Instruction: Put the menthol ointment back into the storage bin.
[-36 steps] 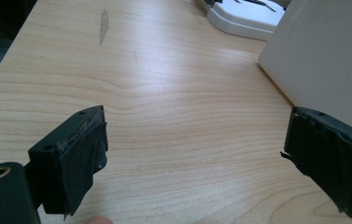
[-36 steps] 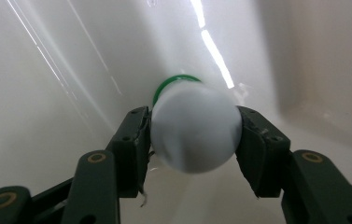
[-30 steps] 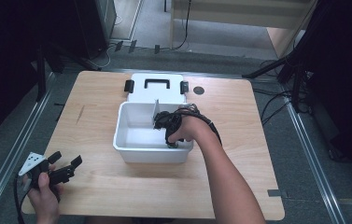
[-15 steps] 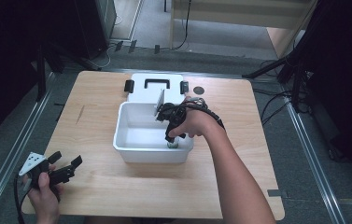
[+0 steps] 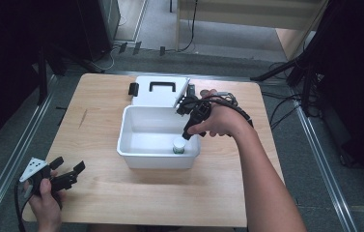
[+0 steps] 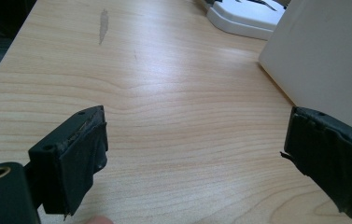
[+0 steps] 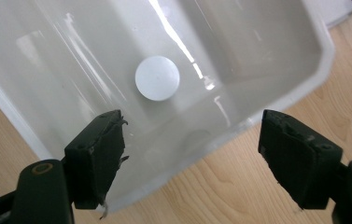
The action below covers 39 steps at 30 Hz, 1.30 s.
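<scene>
Right gripper view, starting at the right tool (image 7: 192,144): hung with jaws spread wide, clamped on nothing. Looked straight down onto the white-capped bottle (image 7: 157,78), upright on the floor of the white bin (image 5: 136,155), near its front right corner and touching neither jaw. Further out, found the bin's lid (image 5: 160,95) lying flat on the counter (image 5: 97,203), just behind the bin. Found the left tool (image 5: 66,175) with jaws likewise apart and empty, low over the counter's near left corner, well apart from the bin. Judged the placing done: bottle in, grip opened. Left, probably: lifting the right tool clear, perhaps fitting the lid.
</scene>
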Motion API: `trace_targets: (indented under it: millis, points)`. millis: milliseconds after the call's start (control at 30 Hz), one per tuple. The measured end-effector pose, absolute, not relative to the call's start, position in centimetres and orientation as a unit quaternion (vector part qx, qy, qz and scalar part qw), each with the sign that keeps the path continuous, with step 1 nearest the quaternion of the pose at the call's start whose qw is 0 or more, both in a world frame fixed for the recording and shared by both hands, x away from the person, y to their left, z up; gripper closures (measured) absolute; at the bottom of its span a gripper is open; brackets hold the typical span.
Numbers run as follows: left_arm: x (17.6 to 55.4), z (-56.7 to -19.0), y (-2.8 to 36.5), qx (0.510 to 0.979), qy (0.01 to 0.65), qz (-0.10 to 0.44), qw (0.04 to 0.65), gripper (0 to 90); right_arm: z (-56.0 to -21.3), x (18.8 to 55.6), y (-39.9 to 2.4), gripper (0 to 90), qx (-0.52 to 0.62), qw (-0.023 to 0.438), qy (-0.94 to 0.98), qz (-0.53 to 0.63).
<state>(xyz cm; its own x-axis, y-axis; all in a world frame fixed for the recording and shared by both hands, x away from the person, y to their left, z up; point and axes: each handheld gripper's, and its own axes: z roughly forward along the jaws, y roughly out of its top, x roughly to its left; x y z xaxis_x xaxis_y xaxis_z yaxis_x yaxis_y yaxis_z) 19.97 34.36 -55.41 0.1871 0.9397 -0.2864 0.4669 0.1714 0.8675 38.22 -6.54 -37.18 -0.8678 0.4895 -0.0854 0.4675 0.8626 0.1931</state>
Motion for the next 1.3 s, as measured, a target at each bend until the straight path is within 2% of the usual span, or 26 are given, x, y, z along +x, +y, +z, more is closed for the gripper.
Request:
trace_targets:
  millis: [500,1300]
  points:
    - [20.0,-55.4,34.3,0.597,0.590,0.244,0.487,6.8,-36.4,37.6,-11.4,21.5,0.284,0.081,0.952,0.085]
    - [19.9,-55.4,34.3,0.598,0.589,0.244,0.485,6.8,-41.8,35.0,-20.5,22.1,0.354,0.079,0.925,0.115]
